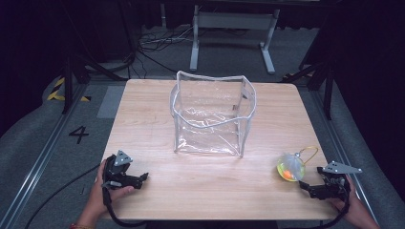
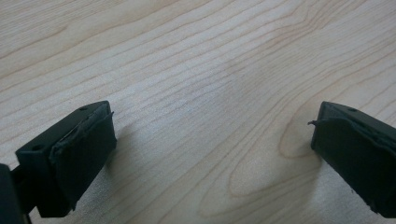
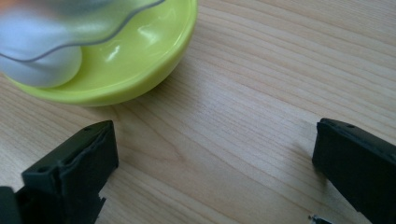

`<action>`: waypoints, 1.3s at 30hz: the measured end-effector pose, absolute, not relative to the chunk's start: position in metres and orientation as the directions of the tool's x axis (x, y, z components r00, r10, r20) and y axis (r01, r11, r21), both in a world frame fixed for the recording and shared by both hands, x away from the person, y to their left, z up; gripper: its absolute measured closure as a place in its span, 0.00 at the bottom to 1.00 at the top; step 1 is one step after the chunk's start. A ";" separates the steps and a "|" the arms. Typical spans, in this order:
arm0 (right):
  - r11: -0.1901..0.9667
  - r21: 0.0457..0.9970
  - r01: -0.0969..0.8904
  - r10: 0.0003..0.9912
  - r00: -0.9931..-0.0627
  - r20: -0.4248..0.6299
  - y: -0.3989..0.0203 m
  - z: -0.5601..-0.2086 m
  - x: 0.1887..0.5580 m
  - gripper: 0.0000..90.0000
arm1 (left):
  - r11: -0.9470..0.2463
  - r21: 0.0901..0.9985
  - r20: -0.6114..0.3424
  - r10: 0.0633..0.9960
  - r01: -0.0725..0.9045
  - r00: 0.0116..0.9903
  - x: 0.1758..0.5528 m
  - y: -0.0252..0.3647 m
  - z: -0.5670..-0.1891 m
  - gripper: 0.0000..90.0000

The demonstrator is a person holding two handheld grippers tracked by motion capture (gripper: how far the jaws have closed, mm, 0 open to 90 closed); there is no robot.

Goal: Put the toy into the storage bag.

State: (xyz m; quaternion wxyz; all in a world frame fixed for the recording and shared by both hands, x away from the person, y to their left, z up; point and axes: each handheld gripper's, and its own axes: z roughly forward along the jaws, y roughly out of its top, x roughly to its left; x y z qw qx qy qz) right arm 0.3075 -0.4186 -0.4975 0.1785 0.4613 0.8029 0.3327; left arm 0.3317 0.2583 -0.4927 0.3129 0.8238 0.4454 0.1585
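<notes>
Ball, small and yellow-green with a clear upper half and something orange inside, sits on the wooden bench near its right front corner in the high view. A thin yellow loop rises from its far right side. Just right of the ball and nearer the front edge, the right tongs rest low over the bench, held by a hand and pointing left toward the ball without touching it. At the left front corner the left tongs, gripped by the other hand, point right, well apart from the ball. A clear plastic bag with a white rim stands open at the middle of the bench, farther back.

Left tongs in their own view stand wide open over bare bench, nothing between the jaws.

Right tongs in their own view also stand wide open and hold nothing. The ball lies just beyond the left jaw, its green bowl resting on the bench and its clear cover blurred at the top.
</notes>
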 end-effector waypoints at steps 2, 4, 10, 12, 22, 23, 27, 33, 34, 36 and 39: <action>0.353 0.699 0.622 0.859 -0.511 0.021 -0.419 -0.497 0.307 0.00 | -0.408 0.656 -0.017 0.833 0.635 0.553 0.332 0.258 -0.493 0.00; 0.353 0.699 0.622 0.859 -0.511 0.020 -0.419 -0.497 0.307 0.00 | -0.408 0.656 -0.017 0.833 0.635 0.553 0.332 0.258 -0.493 0.00; 0.354 0.698 0.622 0.859 -0.512 0.020 -0.419 -0.497 0.307 0.00 | -0.406 0.655 -0.021 0.833 0.637 0.552 0.331 0.258 -0.493 0.00; 0.356 0.699 0.621 0.857 -0.515 0.020 -0.419 -0.497 0.308 0.00 | -0.407 0.657 -0.018 0.833 0.635 0.553 0.332 0.258 -0.493 0.00; 0.383 0.680 0.626 0.846 -0.533 0.014 -0.419 -0.493 0.311 0.11 | -0.405 0.653 -0.026 0.832 0.640 0.554 0.331 0.258 -0.493 0.00; 0.389 0.678 0.623 0.837 -0.547 0.022 -0.419 -0.490 0.310 0.23 | -0.405 0.653 -0.026 0.832 0.640 0.554 0.331 0.258 -0.493 0.00; 0.418 0.660 0.625 0.827 -0.562 0.008 -0.419 -0.473 0.308 0.22 | -0.405 0.653 -0.026 0.832 0.640 0.553 0.331 0.258 -0.493 0.00; 0.483 0.634 0.604 0.800 -0.599 -0.038 -0.414 -0.435 0.306 0.26 | -0.405 0.653 -0.026 0.832 0.640 0.553 0.331 0.258 -0.493 0.00; 0.483 0.634 0.604 0.800 -0.599 -0.038 -0.414 -0.435 0.306 0.26 | -0.405 0.653 -0.026 0.832 0.640 0.553 0.331 0.258 -0.493 0.00; 0.505 0.624 0.597 0.790 -0.611 -0.054 -0.410 -0.420 0.309 0.27 | -0.405 0.658 -0.019 0.834 0.634 0.552 0.332 0.258 -0.493 0.00; 0.532 0.612 0.585 0.777 -0.624 -0.078 -0.407 -0.407 0.313 0.27 | -0.403 0.659 -0.019 0.835 0.635 0.550 0.331 0.258 -0.493 0.00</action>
